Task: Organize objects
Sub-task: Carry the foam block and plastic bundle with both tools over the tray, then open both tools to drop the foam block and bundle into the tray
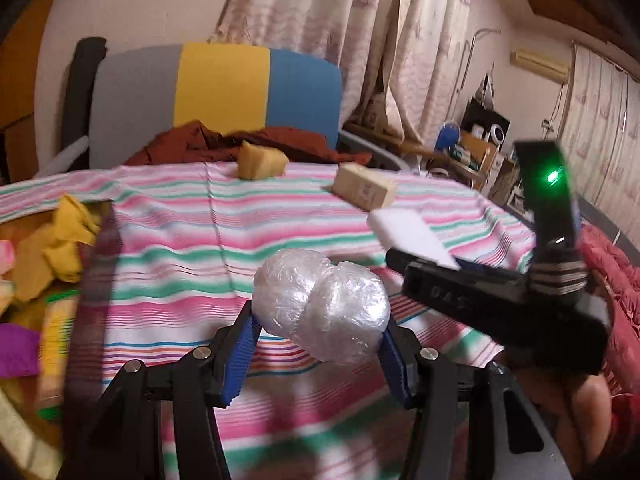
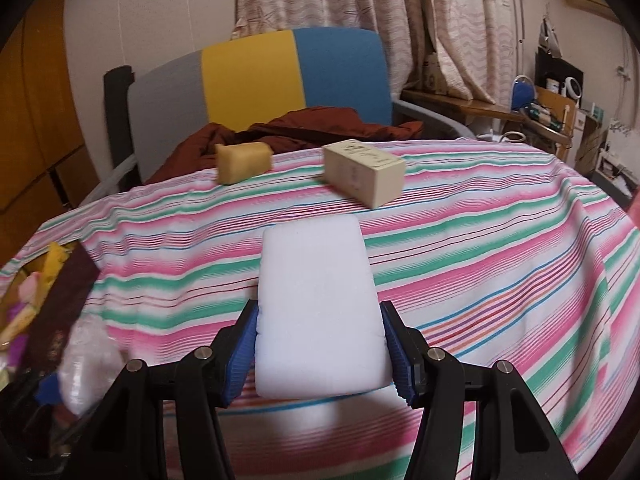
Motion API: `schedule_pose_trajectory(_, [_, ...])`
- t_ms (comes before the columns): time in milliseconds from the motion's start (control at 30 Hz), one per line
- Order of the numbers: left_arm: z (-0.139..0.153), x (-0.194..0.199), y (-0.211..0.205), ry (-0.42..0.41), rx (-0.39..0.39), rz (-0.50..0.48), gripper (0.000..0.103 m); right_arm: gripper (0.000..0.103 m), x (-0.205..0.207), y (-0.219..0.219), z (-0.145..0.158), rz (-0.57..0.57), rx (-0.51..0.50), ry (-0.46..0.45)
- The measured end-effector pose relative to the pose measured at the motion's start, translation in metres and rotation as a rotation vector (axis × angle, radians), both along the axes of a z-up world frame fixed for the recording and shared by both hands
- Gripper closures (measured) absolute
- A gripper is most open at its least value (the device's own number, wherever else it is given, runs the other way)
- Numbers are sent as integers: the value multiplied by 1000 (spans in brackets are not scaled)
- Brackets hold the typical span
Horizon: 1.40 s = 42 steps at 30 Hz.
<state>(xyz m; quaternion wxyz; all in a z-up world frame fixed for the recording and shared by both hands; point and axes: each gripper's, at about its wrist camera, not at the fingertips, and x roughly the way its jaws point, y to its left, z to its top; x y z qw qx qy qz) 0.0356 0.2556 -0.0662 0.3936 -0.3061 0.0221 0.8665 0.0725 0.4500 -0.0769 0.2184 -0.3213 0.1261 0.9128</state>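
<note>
Objects: sponge (image 2: pixel 243 161), box (image 2: pixel 363 172) on striped tablecloth (image 2: pixel 500 248); chair (image 2: pixel 256 76), curtains (image 2: pixel 360 4) behind.

Left hand-held gripper (image 1: pixel 320 340) jaws clamped, right hand-held gripper (image 2: pixel 320 344) jaws clamped, both raised, side by side

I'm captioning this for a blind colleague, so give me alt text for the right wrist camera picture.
The right gripper clamps a white foam block above a table covered by a striped cloth. Farther back on the cloth lie a yellow sponge and a cream box, with a grey, yellow and blue chair behind.
</note>
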Motion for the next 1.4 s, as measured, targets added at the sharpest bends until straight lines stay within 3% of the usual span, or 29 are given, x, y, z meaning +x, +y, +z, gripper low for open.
schedule_pose_trajectory(500, [15, 14, -101, -15, 34, 131, 47, 44, -3, -93, 16, 219, -104, 36])
schedule_pose_trajectory(867, [21, -13, -182, -20, 46, 347, 46, 44, -29, -164, 40, 415, -143, 68])
schedule_pose_trajectory(1133, [24, -48, -243, -55, 53, 534, 46, 42, -74, -220, 42, 559, -180, 44])
schedule_pose_trajectory(1233, [21, -57, -258, -80, 63, 576, 46, 23, -94, -235, 35, 576, -215, 18])
schedule_pose_trajectory(1400, [18, -65, -265, -90, 54, 592, 46, 21, -85, -240, 31, 568, -242, 23])
